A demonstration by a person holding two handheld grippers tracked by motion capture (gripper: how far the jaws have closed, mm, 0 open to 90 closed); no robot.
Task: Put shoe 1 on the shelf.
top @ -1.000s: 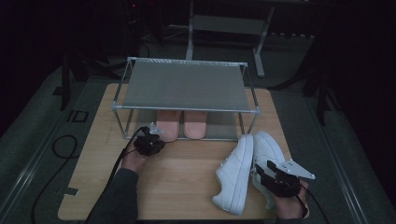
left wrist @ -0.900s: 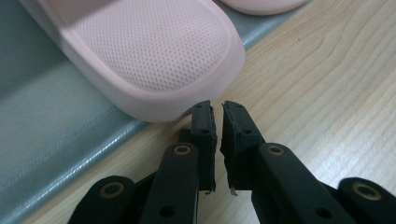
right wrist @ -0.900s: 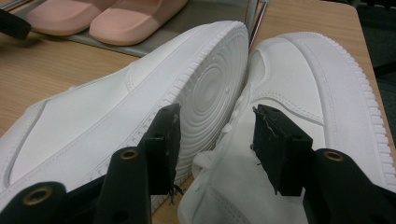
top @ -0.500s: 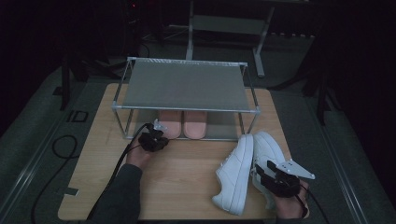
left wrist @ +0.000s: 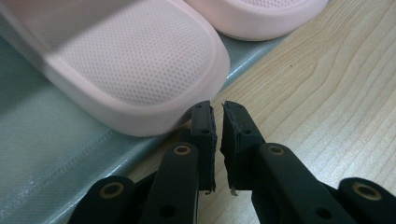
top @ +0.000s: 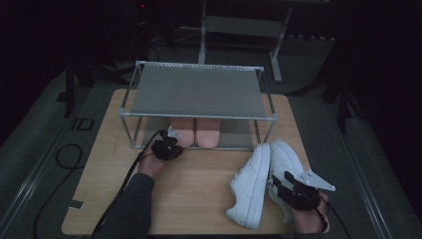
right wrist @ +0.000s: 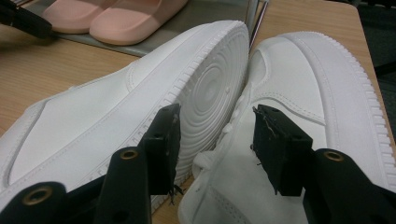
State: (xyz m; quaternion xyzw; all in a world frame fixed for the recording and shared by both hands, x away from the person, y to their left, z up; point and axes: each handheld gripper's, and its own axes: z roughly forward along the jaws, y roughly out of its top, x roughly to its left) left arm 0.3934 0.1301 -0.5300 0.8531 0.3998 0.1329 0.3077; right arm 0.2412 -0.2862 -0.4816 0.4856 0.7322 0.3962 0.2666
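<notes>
Two white sneakers lie at the table's front right: one tipped on its side [top: 250, 188] [right wrist: 93, 116] with its sole toward the other, which stands upright [top: 287, 158] [right wrist: 317, 84]. My right gripper [top: 278, 180] [right wrist: 215, 111] is open at their heel ends, one jaw over the tipped sneaker's sole edge, the other inside the upright sneaker's opening. A pair of pink slippers [top: 195, 132] [left wrist: 135, 60] rests on the rack's lower shelf [left wrist: 46, 154]. My left gripper [top: 171, 141] [left wrist: 217, 109] is shut with nothing between its jaws, its tips just beside the left slipper's toe.
A metal shoe rack [top: 199, 92] with a grey mesh top stands at the back of the wooden table [top: 199, 189]. Its front right post [right wrist: 254, 14] rises just behind the sneakers. Cables trail off the table's left side. Dark floor and stands surround the table.
My left gripper has edged slightly closer to the pink slipper. The right gripper and both sneakers have kept still.
</notes>
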